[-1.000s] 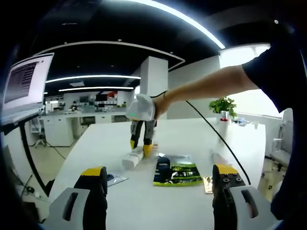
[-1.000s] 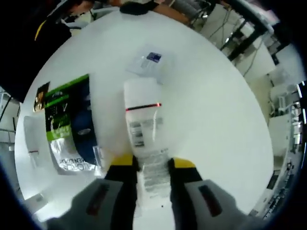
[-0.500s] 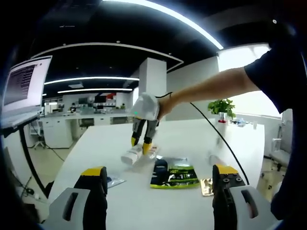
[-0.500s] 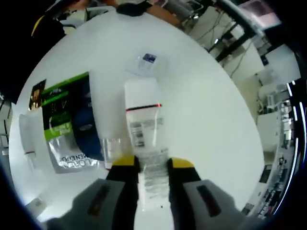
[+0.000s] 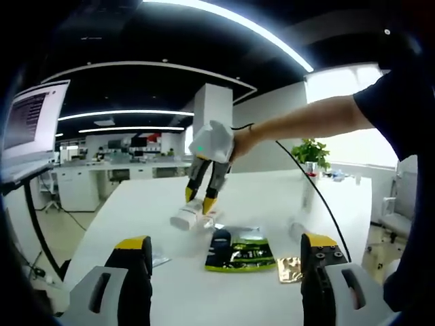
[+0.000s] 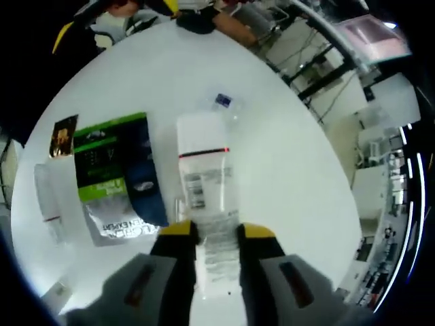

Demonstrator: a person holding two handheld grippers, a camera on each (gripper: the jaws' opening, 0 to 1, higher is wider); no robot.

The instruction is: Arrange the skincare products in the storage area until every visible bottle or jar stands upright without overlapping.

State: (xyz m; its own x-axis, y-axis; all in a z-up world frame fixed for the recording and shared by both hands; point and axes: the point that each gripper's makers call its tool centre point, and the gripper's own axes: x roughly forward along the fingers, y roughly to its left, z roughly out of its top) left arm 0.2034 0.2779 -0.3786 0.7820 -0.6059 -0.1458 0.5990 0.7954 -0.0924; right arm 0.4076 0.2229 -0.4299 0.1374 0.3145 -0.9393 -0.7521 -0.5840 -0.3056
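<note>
My right gripper (image 6: 209, 234) is shut on the lower end of a white tube (image 6: 202, 170) with a red line, its wide cap pointing away from me. In the left gripper view this right gripper (image 5: 198, 198) hangs from a person's outstretched arm and holds the white tube (image 5: 186, 219) tilted just above the white table (image 5: 129, 207). My left gripper (image 5: 224, 268) stands open low over the table's near edge, nothing between its jaws. A green and dark blue pouch (image 6: 112, 173) lies flat beside the tube; the same pouch (image 5: 238, 252) lies in front of the left gripper.
A second white tube (image 6: 47, 200) lies at the table's edge beyond the pouch. A gold sachet (image 6: 64, 136) and a small blue-labelled sachet (image 6: 221, 102) lie flat. A gold sachet (image 5: 291, 268) and a clear sachet (image 5: 160, 258) sit near my left jaws. A monitor (image 5: 30, 122) stands left.
The right gripper has risen with the white tube, lifting it off the table; the table looks farther away in the right gripper view. The left gripper has stayed open.
</note>
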